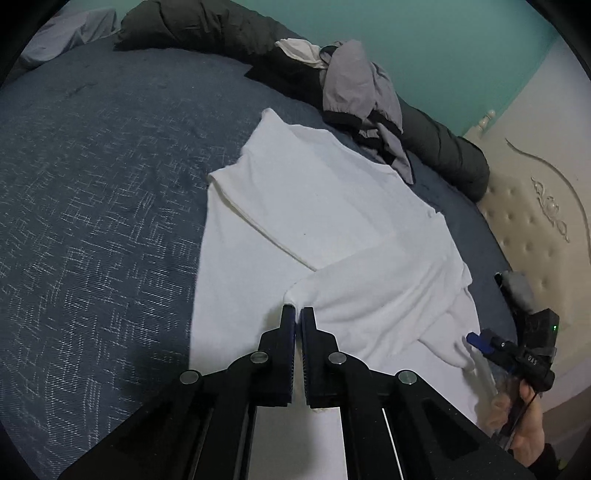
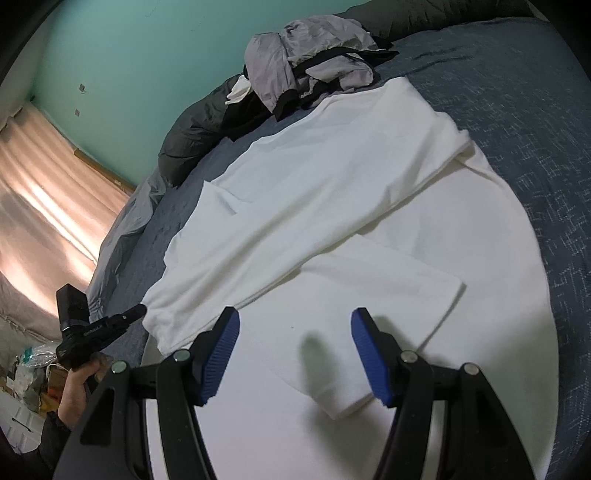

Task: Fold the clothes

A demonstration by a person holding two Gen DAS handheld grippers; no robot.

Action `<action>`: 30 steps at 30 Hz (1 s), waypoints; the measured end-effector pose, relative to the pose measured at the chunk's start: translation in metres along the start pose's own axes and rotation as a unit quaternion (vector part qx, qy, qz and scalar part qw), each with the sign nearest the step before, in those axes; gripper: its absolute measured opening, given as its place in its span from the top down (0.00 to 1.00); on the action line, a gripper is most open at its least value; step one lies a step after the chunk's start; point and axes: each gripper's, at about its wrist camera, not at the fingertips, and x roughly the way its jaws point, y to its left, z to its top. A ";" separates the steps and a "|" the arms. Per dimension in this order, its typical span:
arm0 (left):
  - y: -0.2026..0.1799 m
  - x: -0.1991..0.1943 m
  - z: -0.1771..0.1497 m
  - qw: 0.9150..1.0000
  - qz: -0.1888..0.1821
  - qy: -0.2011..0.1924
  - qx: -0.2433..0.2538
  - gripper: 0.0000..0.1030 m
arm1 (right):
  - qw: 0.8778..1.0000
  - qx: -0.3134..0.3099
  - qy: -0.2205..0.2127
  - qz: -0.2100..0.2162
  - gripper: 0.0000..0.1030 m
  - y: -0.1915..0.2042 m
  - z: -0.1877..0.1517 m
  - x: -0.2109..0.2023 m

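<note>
White shirt (image 1: 325, 206) lies spread on the blue bedspread (image 1: 92, 184), sleeves folded in across the body. Far side: grey-black clothes pile (image 1: 354, 96) against a dark rolled duvet (image 1: 207, 26), touching the shirt's far edge. Left gripper (image 1: 298, 314) pressed together, pinching a sleeve cuff. Right gripper (image 2: 293, 332) spread over the near hem, holding nothing.
</note>
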 end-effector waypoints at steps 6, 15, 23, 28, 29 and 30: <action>0.015 0.009 0.004 1.000 0.011 0.007 -0.016 0.97 | 1.000 0.002 -0.004 -0.001 0.38 -0.003 0.004 -0.002; 0.014 -0.001 -0.001 0.999 0.025 0.002 -0.026 0.66 | 0.999 0.003 -0.040 -0.035 0.38 -0.017 0.024 -0.034; -0.016 0.025 -0.011 0.998 0.019 0.044 0.035 0.65 | 0.987 -0.059 -0.021 -0.150 0.38 -0.036 0.052 -0.047; -0.027 0.041 -0.021 0.995 0.033 0.071 0.062 0.65 | 0.962 -0.136 0.028 -0.236 0.38 -0.042 0.077 -0.021; -0.027 0.041 -0.021 0.995 0.033 0.072 0.060 0.65 | 0.956 -0.149 0.037 -0.250 0.38 -0.044 0.081 -0.014; -0.027 0.041 -0.021 0.995 0.032 0.072 0.057 0.65 | 0.952 -0.155 0.047 -0.258 0.38 -0.047 0.083 -0.006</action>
